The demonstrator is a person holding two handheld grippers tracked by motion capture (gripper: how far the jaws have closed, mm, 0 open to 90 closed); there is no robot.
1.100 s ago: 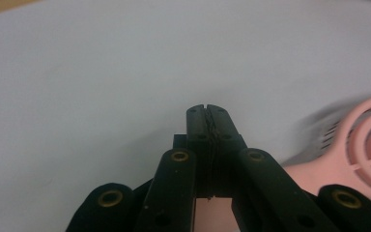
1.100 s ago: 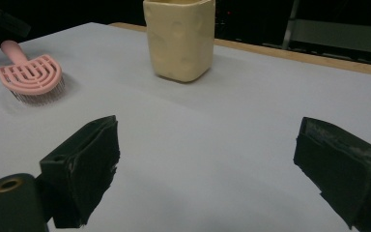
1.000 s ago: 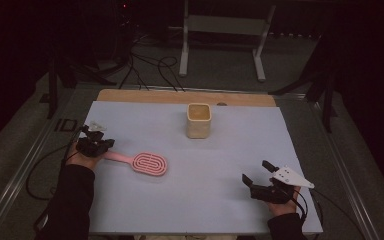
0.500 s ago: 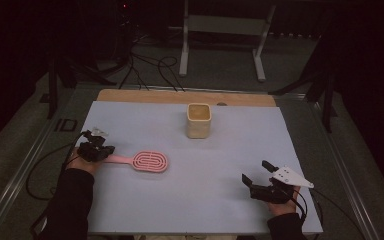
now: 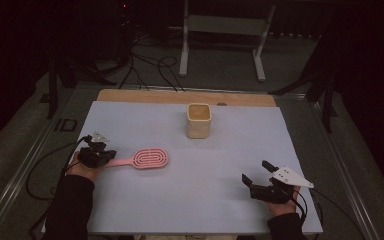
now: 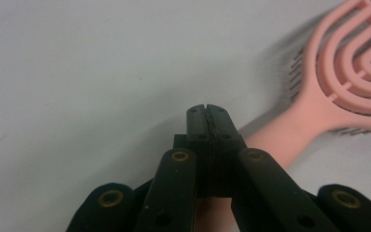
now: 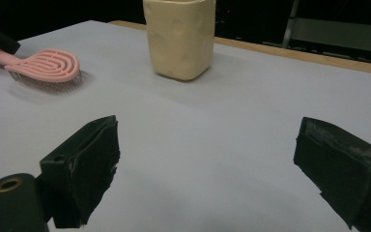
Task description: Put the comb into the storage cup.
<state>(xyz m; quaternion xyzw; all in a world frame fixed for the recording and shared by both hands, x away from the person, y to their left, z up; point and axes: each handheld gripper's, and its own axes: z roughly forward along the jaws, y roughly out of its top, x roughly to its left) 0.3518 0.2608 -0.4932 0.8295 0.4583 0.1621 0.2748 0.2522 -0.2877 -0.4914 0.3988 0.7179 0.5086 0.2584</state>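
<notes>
A pink hairbrush [image 5: 151,157] lies on the pale table sheet [image 5: 190,200] at the left, head to the right and handle toward my left gripper [image 5: 105,156]. In the left gripper view the jaws are pressed together, shut with nothing between them. The brush handle [image 6: 275,140] passes underneath them, and the head [image 6: 352,67] is at the upper right. A cream square cup [image 5: 199,120] stands upright at the back centre. My right gripper [image 5: 258,172] rests at the front right, open and empty, facing the cup [image 7: 179,36] and the brush [image 7: 46,65].
A wooden strip [image 5: 180,96] runs along the table's far edge. Beyond it stand a metal frame [image 5: 225,30] and loose cables [image 5: 145,65] on the dark floor. A cable [image 5: 45,170] trails off the table's left side.
My left gripper has moved down toward me along the left side and now sits over the brush handle. The brush head has shifted slightly away. The right gripper has stayed put.
</notes>
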